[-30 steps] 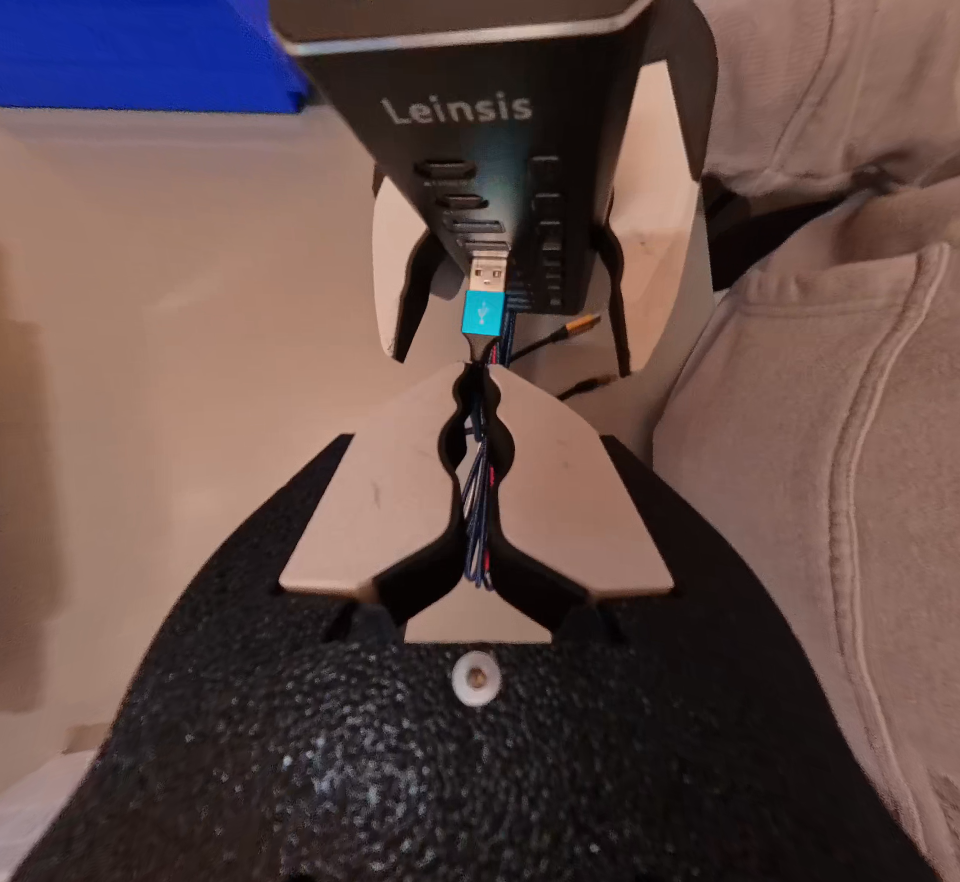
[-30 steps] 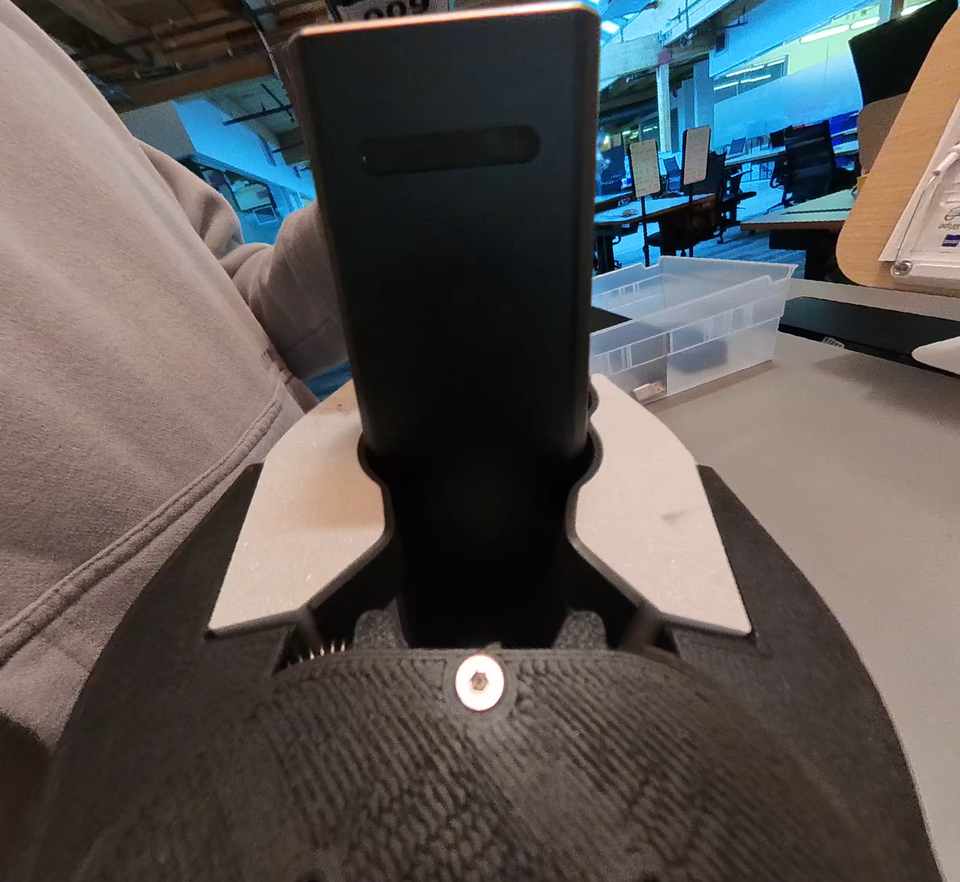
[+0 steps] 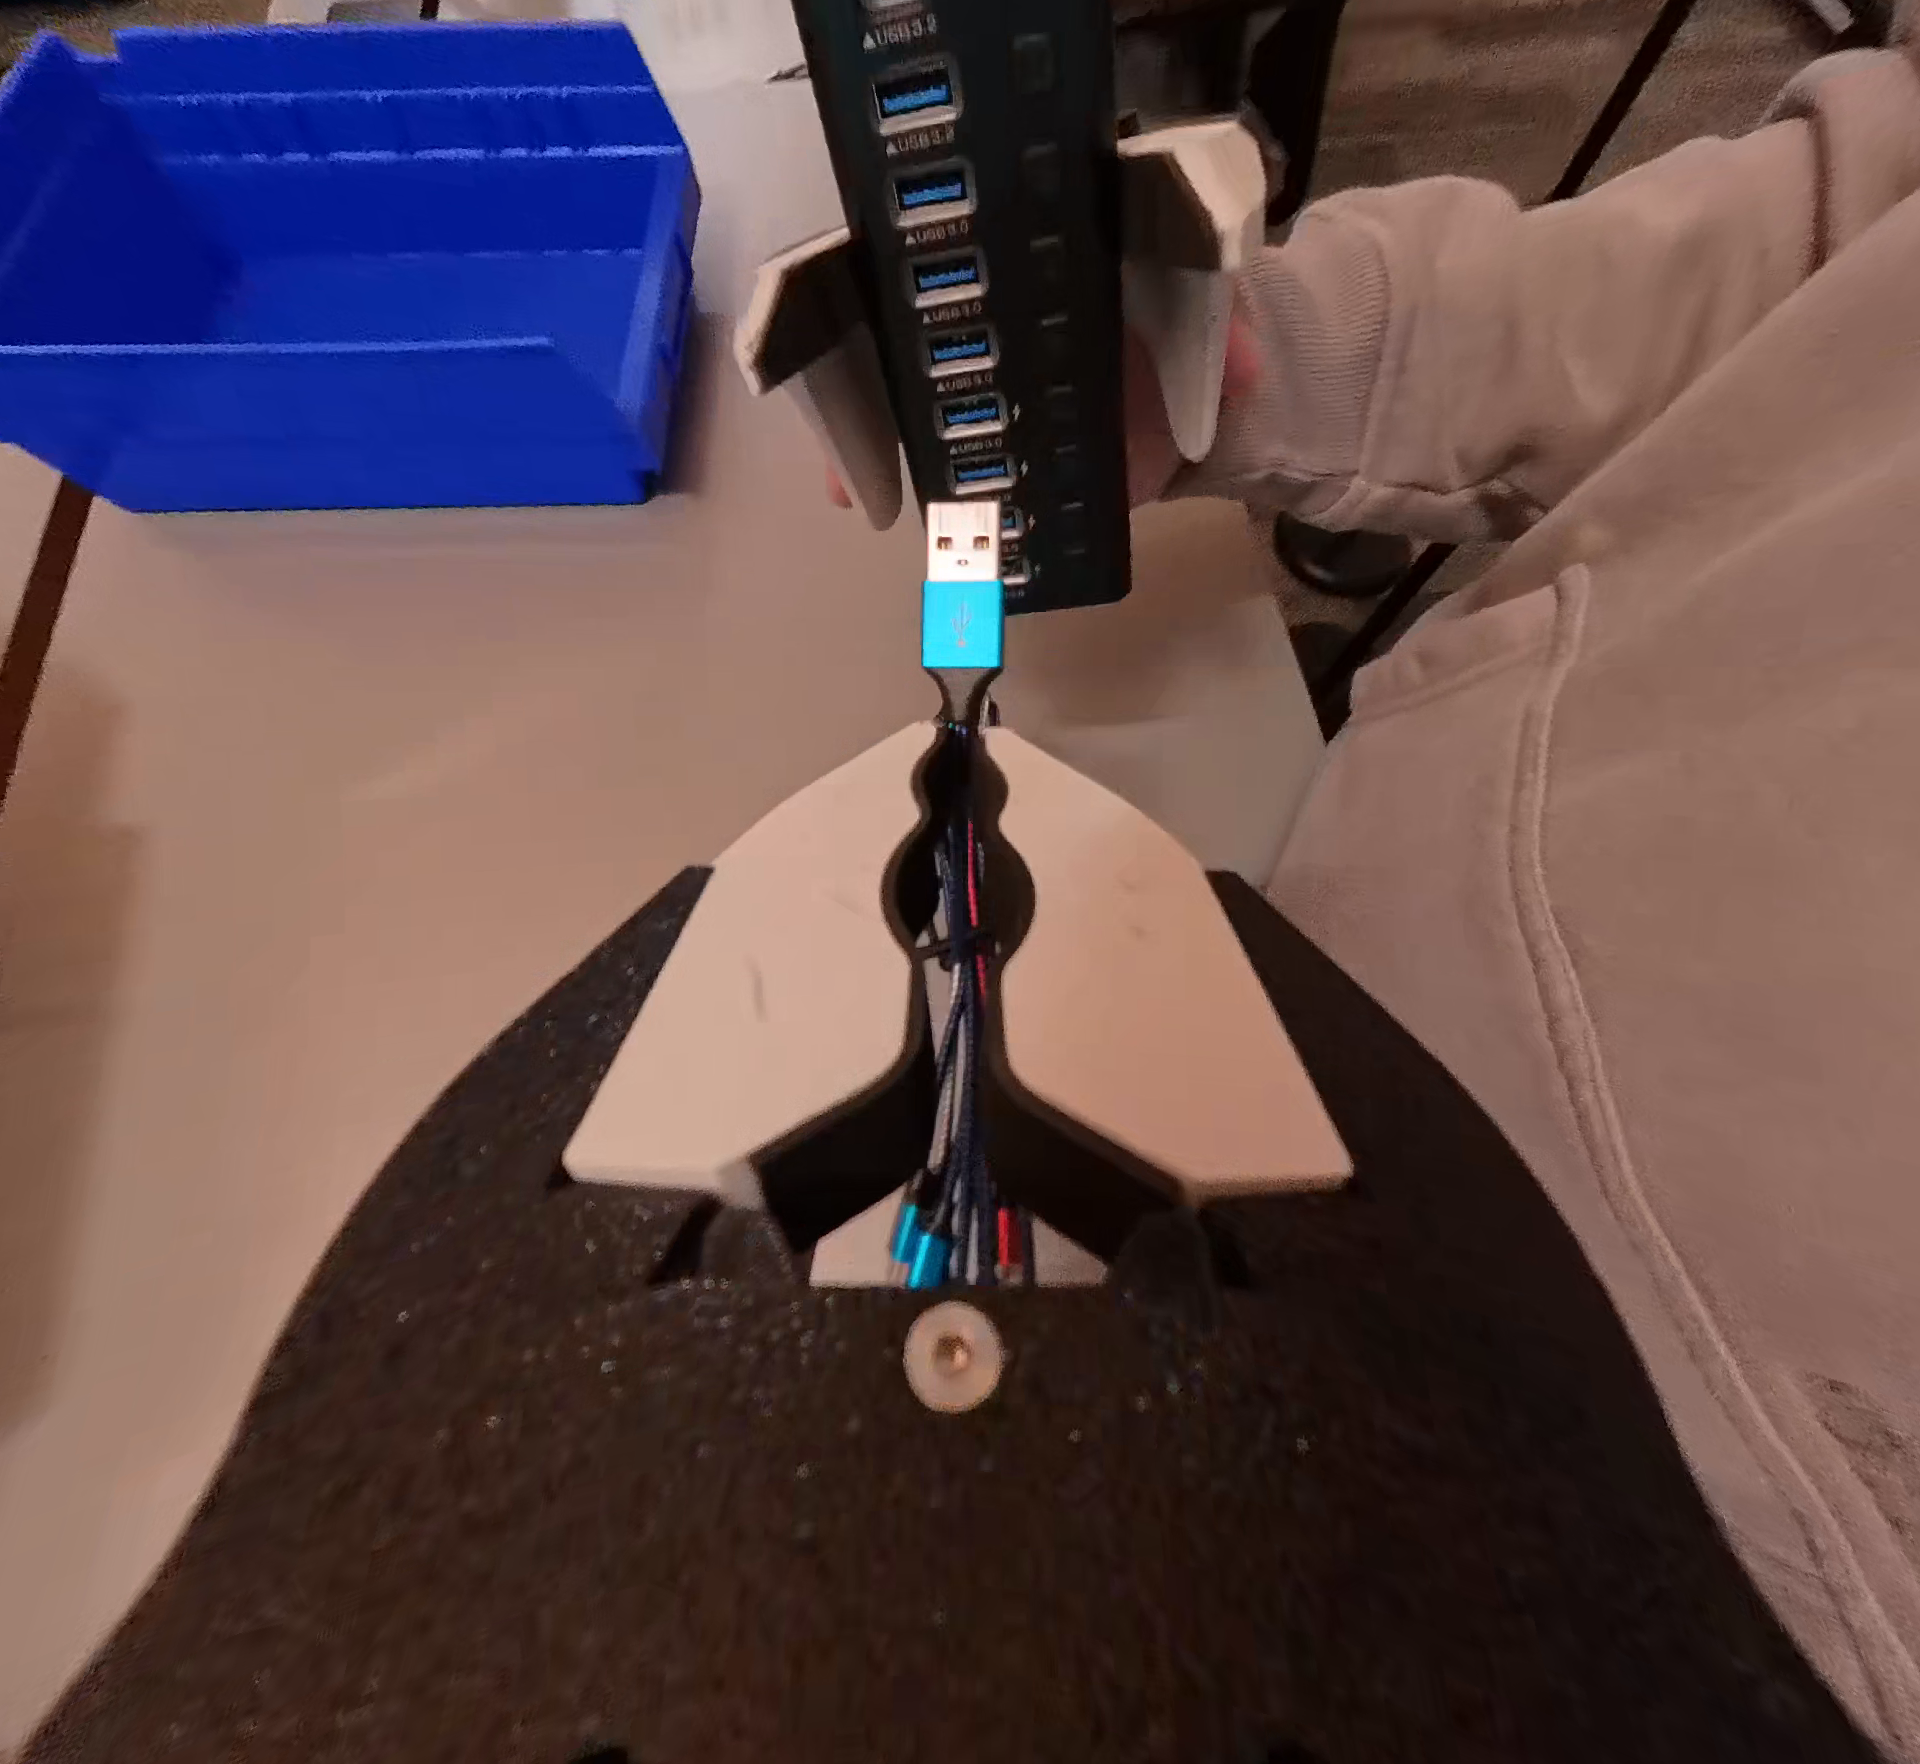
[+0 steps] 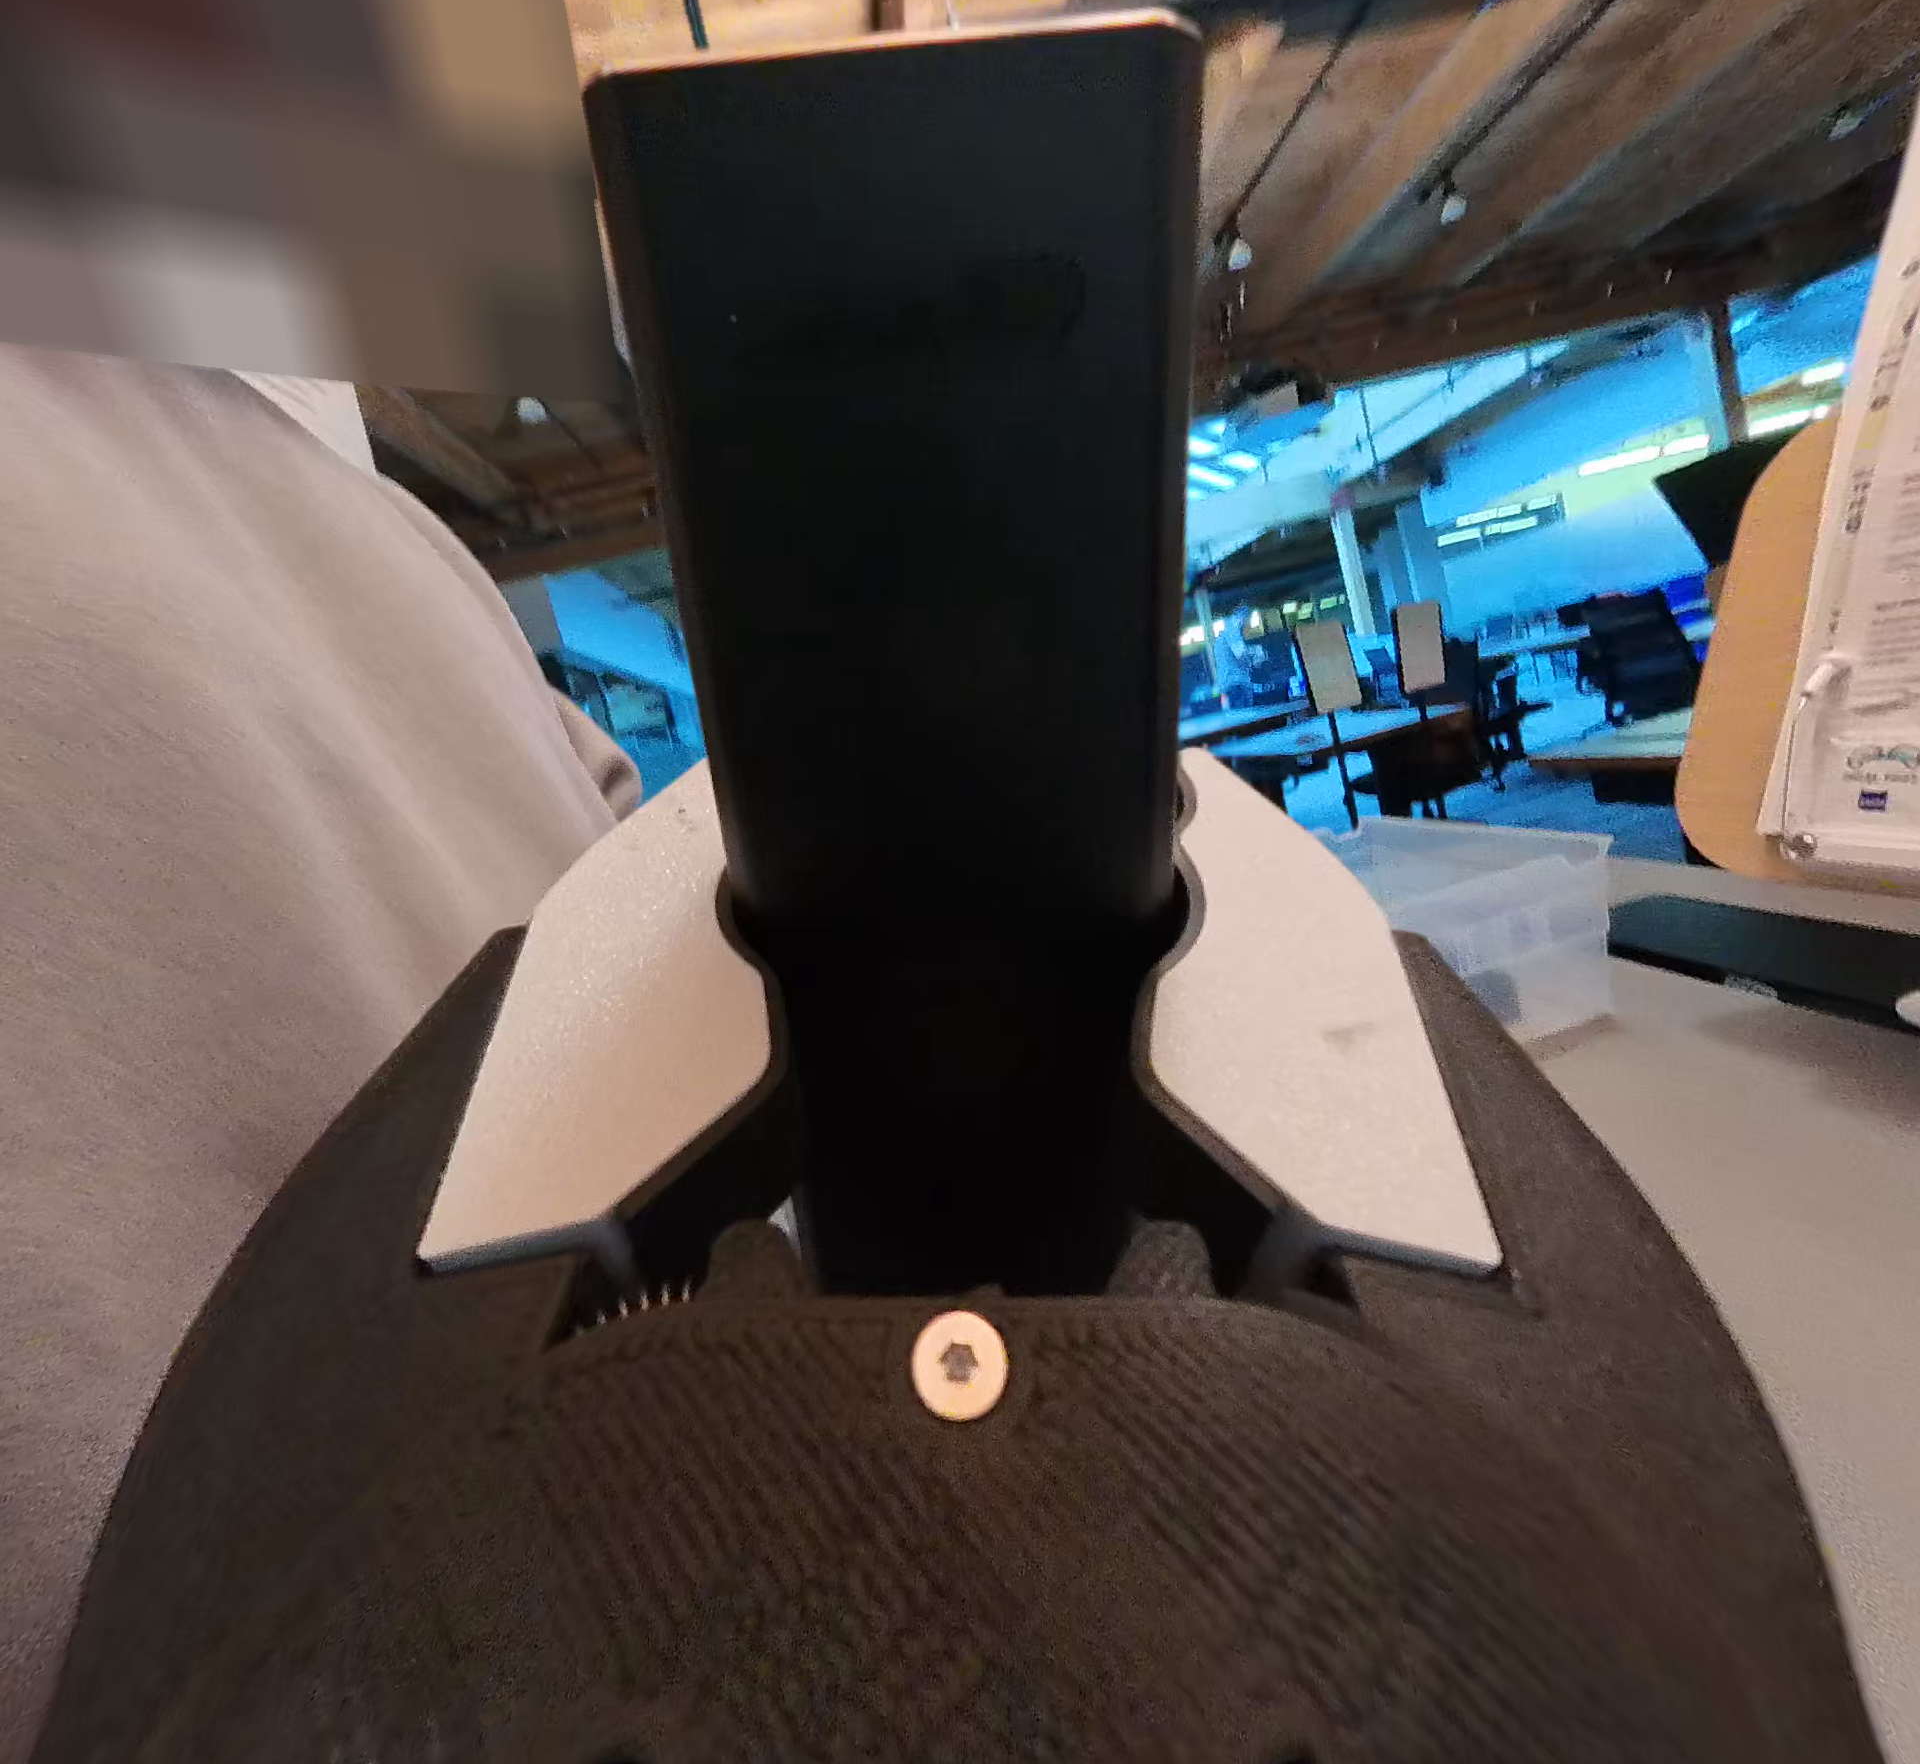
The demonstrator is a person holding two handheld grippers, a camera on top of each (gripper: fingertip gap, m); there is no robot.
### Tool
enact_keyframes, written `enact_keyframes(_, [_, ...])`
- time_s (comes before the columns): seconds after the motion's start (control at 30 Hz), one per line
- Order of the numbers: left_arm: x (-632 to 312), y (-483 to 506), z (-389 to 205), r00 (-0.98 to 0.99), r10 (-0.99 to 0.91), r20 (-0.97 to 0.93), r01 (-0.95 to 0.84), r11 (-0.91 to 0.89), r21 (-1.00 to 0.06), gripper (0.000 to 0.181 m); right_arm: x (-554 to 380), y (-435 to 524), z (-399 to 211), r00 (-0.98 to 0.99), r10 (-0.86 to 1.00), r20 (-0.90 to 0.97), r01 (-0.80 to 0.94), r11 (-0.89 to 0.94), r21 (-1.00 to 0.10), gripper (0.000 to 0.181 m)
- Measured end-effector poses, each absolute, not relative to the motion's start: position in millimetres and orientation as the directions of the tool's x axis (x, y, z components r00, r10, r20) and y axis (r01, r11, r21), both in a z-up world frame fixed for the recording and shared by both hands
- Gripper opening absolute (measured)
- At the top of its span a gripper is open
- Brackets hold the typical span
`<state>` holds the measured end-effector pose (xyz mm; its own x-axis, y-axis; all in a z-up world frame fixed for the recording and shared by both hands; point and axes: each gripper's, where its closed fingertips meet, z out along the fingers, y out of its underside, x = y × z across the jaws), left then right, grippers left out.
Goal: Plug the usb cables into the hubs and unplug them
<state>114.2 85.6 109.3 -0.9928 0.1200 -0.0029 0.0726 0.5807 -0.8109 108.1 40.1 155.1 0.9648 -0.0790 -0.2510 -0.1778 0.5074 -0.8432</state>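
**USB plug held free at the hub's lower ports; hub clamped upright**

Left gripper (image 3: 961, 727): fingers closed tight on a bundle of braided USB cables (image 3: 961, 1018), blue, dark and red strands running back through the gap between them. One USB-A plug (image 3: 963, 576) with a light-blue metal shell stands out past the fingertips, its silver end bare and overlapping the lowest ports of the hub, not seated in any of them.

Right gripper (image 4: 956, 893): fingers part-open and clamped on the two long edges of the black multi-port USB hub (image 3: 961, 187). The hub stands roughly upright above the bench; its port column, several with blue inserts, faces the left wrist view, its plain back faces the right wrist view.

Surface: pale bench (image 3: 416, 727), matte, with soft shadows. A blue plastic bin (image 3: 343, 260) sits at its far left. A clear plastic tray (image 4: 1496, 914) rests on the grey bench further right.

Room: open workspace with timber ceiling beams (image 4: 1351, 52), hanging lights, and desks and chairs in bluish light beyond. A person's beige sleeve (image 3: 1455, 343) sits alongside both grippers.
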Motion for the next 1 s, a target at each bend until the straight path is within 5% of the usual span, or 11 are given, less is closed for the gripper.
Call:
enact_keyframes(0.4, [140, 92, 67, -1.0, 0.011, 0.008, 0.001, 0.662, -0.749, 0.001, 116, 22, 155, 0.955, -0.126, -0.268, -0.163, 0.533, -0.83, 0.073])
enact_keyframes(0.8, [238, 123, 9, -0.925, -0.379, 0.02, -0.257, 0.586, -0.768, 0.002, 120, 21, 138, 0.939, -0.218, -0.266, -0.149, 0.438, -0.887, 0.074])
enact_keyframes(0.9, [252, 122, 26, -0.903, -0.427, 0.048, -0.281, 0.502, -0.818, 0.002, 118, 22, 136, 0.939, -0.224, -0.262, -0.147, 0.427, -0.892, 0.074])
enact_keyframes(1.0, [279, 130, 73, -0.848, -0.513, -0.135, -0.117, 0.429, -0.896, 0.002, 119, 19, 135, 0.937, -0.239, -0.256, -0.139, 0.418, -0.898, 0.073])
